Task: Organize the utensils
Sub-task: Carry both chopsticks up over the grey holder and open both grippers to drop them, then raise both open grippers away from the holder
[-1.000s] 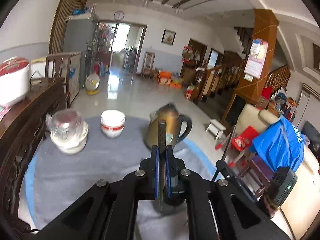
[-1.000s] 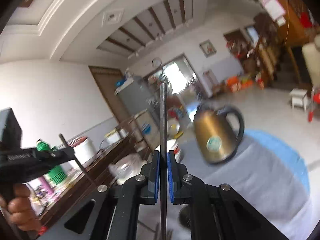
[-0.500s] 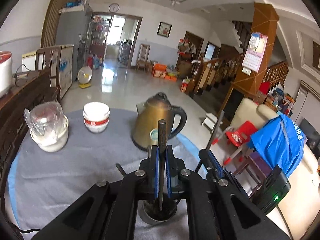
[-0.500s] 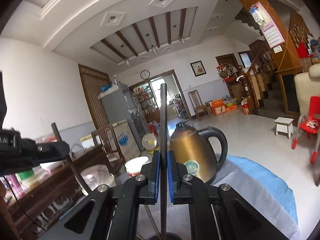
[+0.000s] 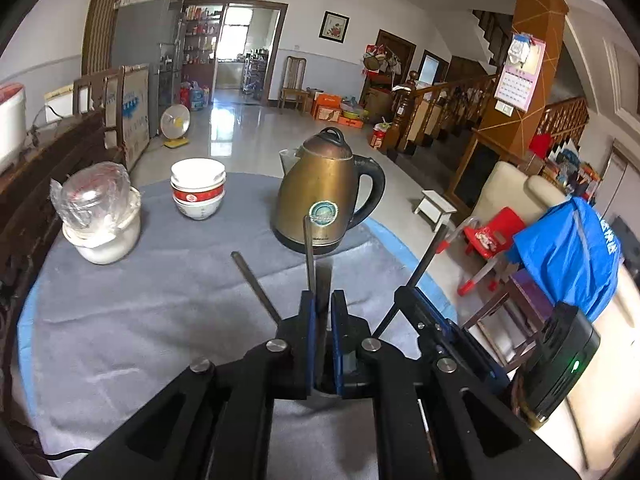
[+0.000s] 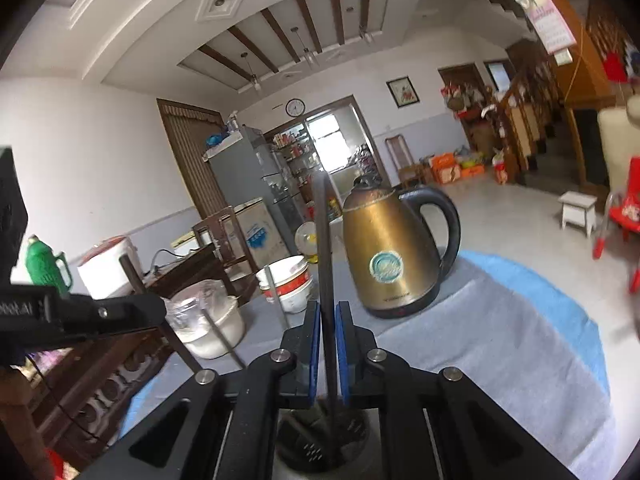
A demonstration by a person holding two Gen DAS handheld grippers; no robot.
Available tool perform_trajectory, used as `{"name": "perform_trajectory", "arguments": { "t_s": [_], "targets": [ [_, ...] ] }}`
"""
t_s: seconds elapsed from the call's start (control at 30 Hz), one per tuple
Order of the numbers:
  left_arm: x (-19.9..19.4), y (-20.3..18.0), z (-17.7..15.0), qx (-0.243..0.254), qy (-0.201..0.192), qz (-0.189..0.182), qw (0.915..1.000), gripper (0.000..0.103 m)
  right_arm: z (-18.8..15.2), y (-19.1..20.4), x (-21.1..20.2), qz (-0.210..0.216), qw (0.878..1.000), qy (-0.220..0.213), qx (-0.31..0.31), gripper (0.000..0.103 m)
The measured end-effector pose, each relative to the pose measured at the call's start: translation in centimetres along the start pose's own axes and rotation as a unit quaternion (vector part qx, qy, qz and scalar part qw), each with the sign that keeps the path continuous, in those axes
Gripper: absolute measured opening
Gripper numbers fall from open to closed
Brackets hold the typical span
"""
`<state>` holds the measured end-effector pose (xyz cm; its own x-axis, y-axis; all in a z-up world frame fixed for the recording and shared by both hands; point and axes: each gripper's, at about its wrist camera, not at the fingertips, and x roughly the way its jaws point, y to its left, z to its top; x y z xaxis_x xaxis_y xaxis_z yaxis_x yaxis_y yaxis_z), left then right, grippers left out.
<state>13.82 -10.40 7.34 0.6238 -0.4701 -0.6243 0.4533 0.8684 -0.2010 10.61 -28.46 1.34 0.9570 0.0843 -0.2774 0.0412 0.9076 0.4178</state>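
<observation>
My left gripper [image 5: 321,316] is shut on a dark chopstick [image 5: 310,252] that stands upright between the blue pads, its lower end over a metal holder cup [image 5: 332,390] below the jaws. My right gripper [image 6: 327,332] is shut on another dark chopstick [image 6: 323,240], its lower end inside the perforated metal holder [image 6: 320,444]. Other chopsticks [image 5: 254,286] lean out of the holder. The right gripper shows in the left wrist view [image 5: 424,312]; the left gripper shows in the right wrist view [image 6: 80,312].
A brass kettle [image 5: 326,192] stands on the grey cloth-covered table [image 5: 140,320]. Stacked white bowls [image 5: 198,190] and a plastic-wrapped jar on a white bowl [image 5: 98,216] are at the back left. A dark wooden sideboard [image 5: 36,168] is at the left.
Both grippers have lowered towards the holder with their chopsticks. The right chopstick's tip now sits inside the holder. The kettle looks closer in both views.
</observation>
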Motion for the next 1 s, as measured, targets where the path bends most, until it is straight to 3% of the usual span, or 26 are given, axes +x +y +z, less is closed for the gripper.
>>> {"name": "perform_trajectory", "arguments": {
  "t_s": [0.07, 0.13, 0.23, 0.27, 0.33, 0.37, 0.7, 1.0],
  "targets": [
    [-0.8, 0.0, -0.4, 0.011, -0.007, 0.015, 0.9998, 0.013, -0.3, -0.2, -0.6, 0.004, 1.000, 0.006, 0.011, 0.011],
    [-2.1, 0.1, -1.1, 0.017, -0.012, 0.034, 0.9992, 0.041, -0.6, -0.2, -1.0, 0.006, 1.000, 0.018, 0.021, 0.011],
    [-4.1, 0.8, -2.1, 0.012, -0.028, 0.056, 0.9980, 0.053, -0.9, -0.5, -2.3, 0.015, 0.998, 0.026, 0.049, 0.017],
    [-4.6, 0.9, -2.3, 0.012, -0.029, 0.062, 0.9976, 0.056, -1.0, -0.6, -2.7, 0.018, 0.998, 0.027, 0.057, 0.026],
    [-5.6, 1.2, -2.9, 0.010, -0.032, 0.074, 0.9967, 0.070, -1.3, -0.8, -3.8, 0.025, 0.996, 0.029, 0.079, 0.059],
    [-6.3, 1.4, -3.5, 0.008, -0.036, 0.083, 0.9959, 0.071, -1.5, -0.8, -4.6, 0.029, 0.995, 0.023, 0.088, 0.075],
    [-10.8, 1.4, -7.0, 0.026, -0.034, 0.149, 0.9880, 0.081, -1.0, 0.9, -11.6, 0.027, 0.994, -0.023, 0.105, 0.075],
    [-15.6, -0.1, -8.3, 0.066, -0.074, 0.182, 0.9783, 0.085, 0.0, 4.7, -16.1, 0.041, 0.996, -0.047, 0.069, 0.075]
  ]
}}
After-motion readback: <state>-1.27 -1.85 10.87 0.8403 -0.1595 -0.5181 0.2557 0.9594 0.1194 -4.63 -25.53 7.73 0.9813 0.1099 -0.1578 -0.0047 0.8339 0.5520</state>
